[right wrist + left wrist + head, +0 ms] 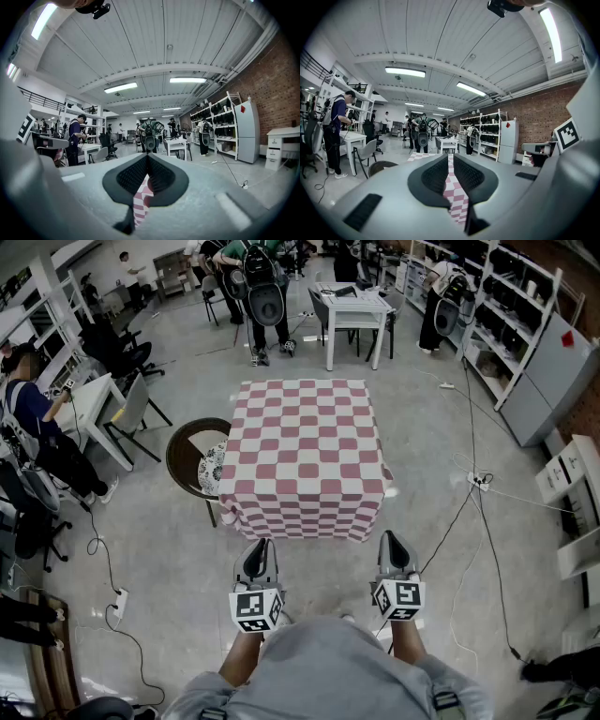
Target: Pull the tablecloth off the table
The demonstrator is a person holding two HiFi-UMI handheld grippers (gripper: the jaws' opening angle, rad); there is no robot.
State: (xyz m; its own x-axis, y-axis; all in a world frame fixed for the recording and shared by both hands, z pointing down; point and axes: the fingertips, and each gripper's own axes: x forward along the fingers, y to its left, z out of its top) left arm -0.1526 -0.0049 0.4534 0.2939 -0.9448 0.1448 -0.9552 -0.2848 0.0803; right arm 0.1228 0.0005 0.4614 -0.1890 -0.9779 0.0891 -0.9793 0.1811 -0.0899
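Jaws, left gripper (pixel 256 554): parted by a narrow slit, nothing between them. The left gripper view shows only the distant checks of the tablecloth (pixel 307 451) through the slit.

Jaws, right gripper (pixel 395 547): tips clenched together, empty.

Position: both grippers hang side by side over the floor (pixel 141 549), near the front edge of the desk and apart from it. Neither touches the cloth.

Tablecloth: red-and-white check, spread flat over the whole desk top. Its front skirt and right side hang down and hide the desk entirely. No corner is lifted or bunched. A dark round chair (pixel 187 451) stands just beside the desk's left side.

Task status: not started, as far as can be judged. No grip is made and the cloth is undisturbed.

Remaining, by judgement:
1. Reach the front hem.
2. Grasp the hem.
3. Draw the cloth clear of the desk.
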